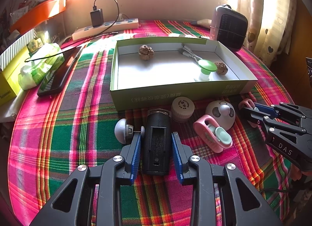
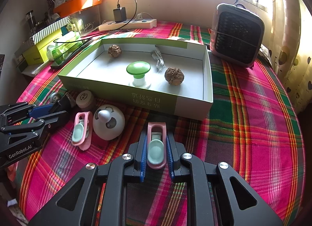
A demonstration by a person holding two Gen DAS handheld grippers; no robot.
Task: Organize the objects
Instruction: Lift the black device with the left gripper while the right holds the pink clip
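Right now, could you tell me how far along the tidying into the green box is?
Partly done. In the green box: two walnuts, a green knob and a white cable. The right tool grips a pink clip; the left tool straddles a black case. The second pink clip, panda ball and beige cap remain outside.

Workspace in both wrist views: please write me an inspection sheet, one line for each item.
Surface: plaid cloth.
Job's things: open box holds two walnuts, green knob, white cable; pink clip, panda ball, cap lie outside.
Clutter: phone, tissue pack.
Grippers: left tongs open around black case; right tongs shut on second pink clip.
Cables: charger lead into power strip.
Surroundings: small heater, window, curtain.
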